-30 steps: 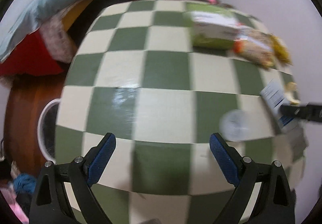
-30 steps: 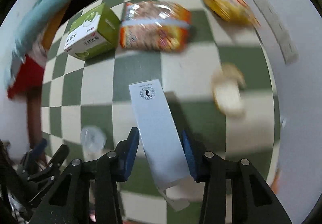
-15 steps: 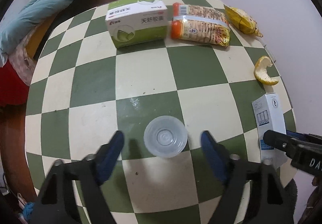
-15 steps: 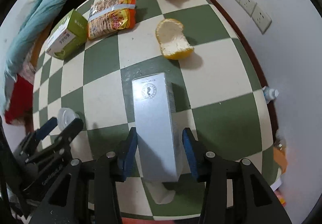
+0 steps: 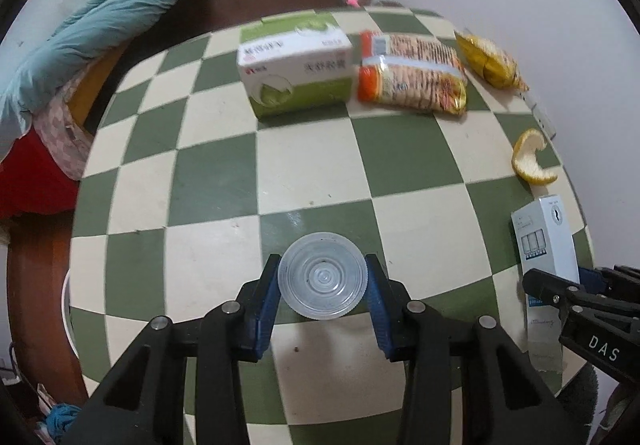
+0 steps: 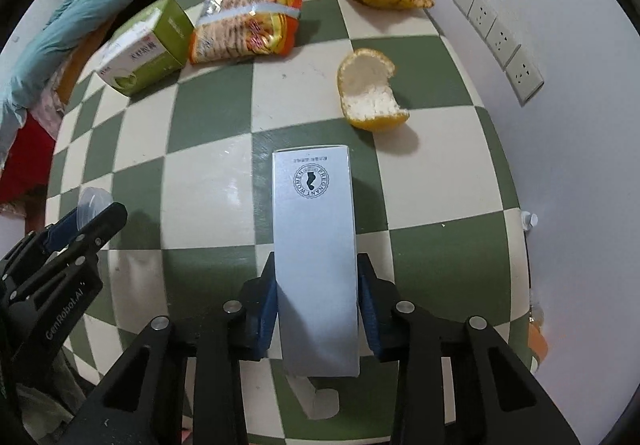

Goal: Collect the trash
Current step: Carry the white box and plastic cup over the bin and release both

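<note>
Left tongs (image 5: 323, 285) pinch plastic lid (image 5: 322, 276); right tongs (image 6: 316, 305) clamp grey carton (image 6: 314, 245).

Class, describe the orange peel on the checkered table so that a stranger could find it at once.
Start at the green-and-cream checkered table, on the side by the wall sockets. Just beyond the far end of the white carton held in the right tongs lies the orange peel: the only curved, unwrapped scrap, white pith facing up.
</note>
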Action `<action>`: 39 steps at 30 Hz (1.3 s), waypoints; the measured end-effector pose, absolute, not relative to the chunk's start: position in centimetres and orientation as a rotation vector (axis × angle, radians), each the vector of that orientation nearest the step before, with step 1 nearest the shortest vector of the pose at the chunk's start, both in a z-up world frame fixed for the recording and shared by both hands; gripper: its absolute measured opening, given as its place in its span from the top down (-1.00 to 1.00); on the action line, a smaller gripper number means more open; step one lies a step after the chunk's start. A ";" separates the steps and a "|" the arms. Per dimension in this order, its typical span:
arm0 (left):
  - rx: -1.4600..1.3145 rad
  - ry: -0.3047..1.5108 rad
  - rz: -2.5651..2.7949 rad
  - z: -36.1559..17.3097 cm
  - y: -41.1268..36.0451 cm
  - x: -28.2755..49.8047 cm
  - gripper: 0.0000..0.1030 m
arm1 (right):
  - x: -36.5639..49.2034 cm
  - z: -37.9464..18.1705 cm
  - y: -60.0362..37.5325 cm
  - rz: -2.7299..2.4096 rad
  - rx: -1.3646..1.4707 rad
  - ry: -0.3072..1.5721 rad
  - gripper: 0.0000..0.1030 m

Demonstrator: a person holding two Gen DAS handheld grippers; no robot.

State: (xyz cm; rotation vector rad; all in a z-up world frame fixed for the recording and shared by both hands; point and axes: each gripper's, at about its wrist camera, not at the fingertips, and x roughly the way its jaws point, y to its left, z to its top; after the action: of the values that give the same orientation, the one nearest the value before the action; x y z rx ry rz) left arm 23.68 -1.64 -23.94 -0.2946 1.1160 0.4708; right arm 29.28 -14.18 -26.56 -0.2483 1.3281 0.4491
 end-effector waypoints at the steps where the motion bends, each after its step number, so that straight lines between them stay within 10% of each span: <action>1: -0.293 1.104 0.476 -23.4 -1.6 23.5 0.29 | 29.2 -26.1 -14.2 0.456 -0.242 1.322 0.27; 25: -0.342 0.804 0.696 -8.3 9.1 8.9 0.29 | 18.8 -12.1 1.1 0.923 -0.127 1.124 0.27; 39: -0.594 0.792 0.963 -11.7 23.0 -6.1 0.29 | 8.6 -18.0 20.4 1.146 -0.290 1.243 0.27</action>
State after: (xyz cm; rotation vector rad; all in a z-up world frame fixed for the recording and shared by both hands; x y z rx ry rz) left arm -6.10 22.95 -11.68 -0.5941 0.7916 0.9635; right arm 8.57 20.35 -17.98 -0.2904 1.2430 1.1465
